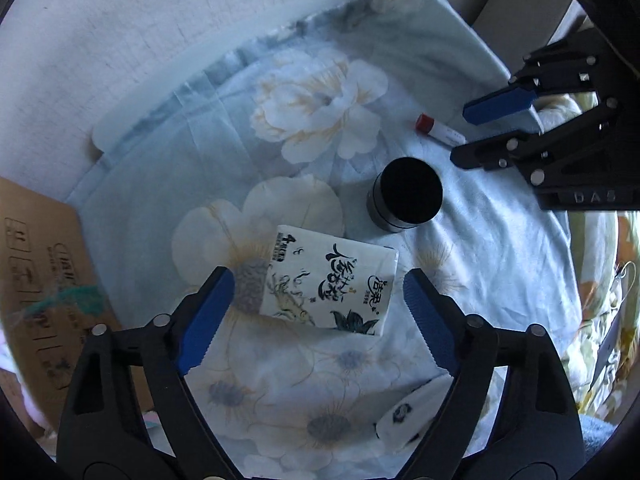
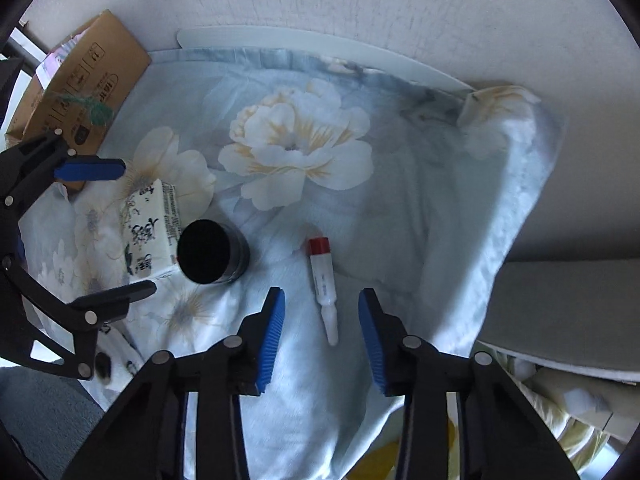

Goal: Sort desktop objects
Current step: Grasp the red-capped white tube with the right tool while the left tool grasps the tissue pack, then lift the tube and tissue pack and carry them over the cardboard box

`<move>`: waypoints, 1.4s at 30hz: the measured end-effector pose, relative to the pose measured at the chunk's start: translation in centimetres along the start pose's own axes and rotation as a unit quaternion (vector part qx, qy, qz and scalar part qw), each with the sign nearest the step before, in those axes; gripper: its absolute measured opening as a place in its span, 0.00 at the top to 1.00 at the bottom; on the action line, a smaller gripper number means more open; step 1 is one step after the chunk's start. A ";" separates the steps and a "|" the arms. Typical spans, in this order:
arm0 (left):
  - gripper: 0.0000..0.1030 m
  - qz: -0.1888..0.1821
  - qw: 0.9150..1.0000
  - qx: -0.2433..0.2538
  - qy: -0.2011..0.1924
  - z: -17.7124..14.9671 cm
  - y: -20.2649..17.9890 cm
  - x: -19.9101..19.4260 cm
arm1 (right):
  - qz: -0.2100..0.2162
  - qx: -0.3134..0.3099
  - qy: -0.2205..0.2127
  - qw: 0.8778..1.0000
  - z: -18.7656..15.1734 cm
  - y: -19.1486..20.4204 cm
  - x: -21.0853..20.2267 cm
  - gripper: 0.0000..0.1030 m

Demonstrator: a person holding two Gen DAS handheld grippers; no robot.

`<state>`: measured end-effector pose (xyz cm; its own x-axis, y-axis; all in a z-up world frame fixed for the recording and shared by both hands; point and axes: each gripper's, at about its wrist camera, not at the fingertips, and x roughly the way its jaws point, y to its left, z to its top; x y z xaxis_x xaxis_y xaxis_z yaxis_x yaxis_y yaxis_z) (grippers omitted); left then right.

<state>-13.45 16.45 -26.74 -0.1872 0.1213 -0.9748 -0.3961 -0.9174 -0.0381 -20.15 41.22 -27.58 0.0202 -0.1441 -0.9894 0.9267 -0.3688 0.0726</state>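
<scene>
A domestic room, probably a bedroom — a pale blue floral sheet (image 2: 304,152) is lying rumpled over a soft surface against a plain white wall (image 2: 360,4). A printed cardboard box (image 2: 80,80) is sitting at its edge, and household items — a tissue pack (image 1: 328,284), a black cylindrical container (image 1: 406,196) — are resting on the fabric.

1. Floral cloth (image 2: 296,152): pale blue with large cream flowers, wrinkled, covers the work surface.
2. Cardboard box (image 2: 86,80): brown, printed symbols on its side, stands at the cloth's left edge against the wall.
3. White wall (image 2: 360,4) behind the cloth.
4. White board (image 2: 320,46): thin, lies along the cloth's back edge at the wall.
</scene>
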 end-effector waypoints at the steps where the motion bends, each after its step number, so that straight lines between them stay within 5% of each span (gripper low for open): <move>1: 0.19 0.002 1.000 0.003 0.001 0.0 -0.1 0.2 | 0.000 -0.003 0.002 1.000 0.1 -0.1 0.2 0.68; 11: 0.40 0.010 1.000 0.014 -0.008 -0.1 -0.6 0.7 | 0.001 -0.024 0.001 1.000 0.2 0.3 1.1 0.82; 25: 0.41 0.012 1.000 0.007 -0.019 -0.8 -0.3 0.1 | 0.010 0.012 -0.002 1.000 -0.2 0.0 0.5 0.90; 42: 0.41 0.004 0.999 -0.008 -0.039 0.8 1.7 -6.2 | 0.012 0.088 -0.035 0.995 -0.7 0.9 -5.8 0.90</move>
<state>-13.70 14.49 -20.61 -0.2605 0.1420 -0.9550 -0.3798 -0.9244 -0.0339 -19.19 42.41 -21.91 0.0084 -0.2164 -0.9763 0.8464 -0.5184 0.1222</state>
